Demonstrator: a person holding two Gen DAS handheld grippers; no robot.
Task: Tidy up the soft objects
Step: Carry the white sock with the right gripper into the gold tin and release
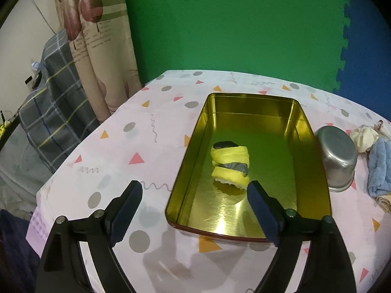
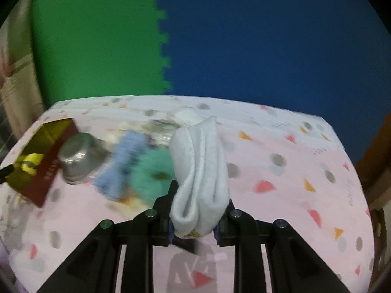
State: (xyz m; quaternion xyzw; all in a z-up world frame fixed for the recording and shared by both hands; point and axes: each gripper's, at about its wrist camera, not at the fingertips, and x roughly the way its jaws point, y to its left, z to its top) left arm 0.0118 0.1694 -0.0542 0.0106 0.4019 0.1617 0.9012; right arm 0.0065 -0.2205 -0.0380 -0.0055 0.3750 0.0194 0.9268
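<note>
A gold metal tin [image 1: 308, 131] lies open on the patterned tablecloth, and a rolled yellow-and-grey sock bundle [image 1: 231, 164] rests inside it. My left gripper [image 1: 194, 196] hangs open over the tin's near end, just short of the bundle, with nothing between its fingers. In the right wrist view my right gripper [image 2: 195, 210] is shut on a folded white sock [image 2: 199, 171], held above the table. The same tin [image 2: 46, 161] with the yellow bundle [image 2: 30, 162] shows blurred at the left. A light blue cloth [image 2: 122, 166] and a teal fuzzy piece [image 2: 151, 173] lie beside it.
An upturned steel bowl [image 1: 338, 157] stands right of the tin, with a cream cloth [image 1: 364, 138] and a blue towel [image 1: 378, 171] beyond it. The bowl [image 2: 78, 156] shows also in the right view. A curtain [image 1: 97, 48] and plaid bedding [image 1: 48, 112] lie off the table's left edge.
</note>
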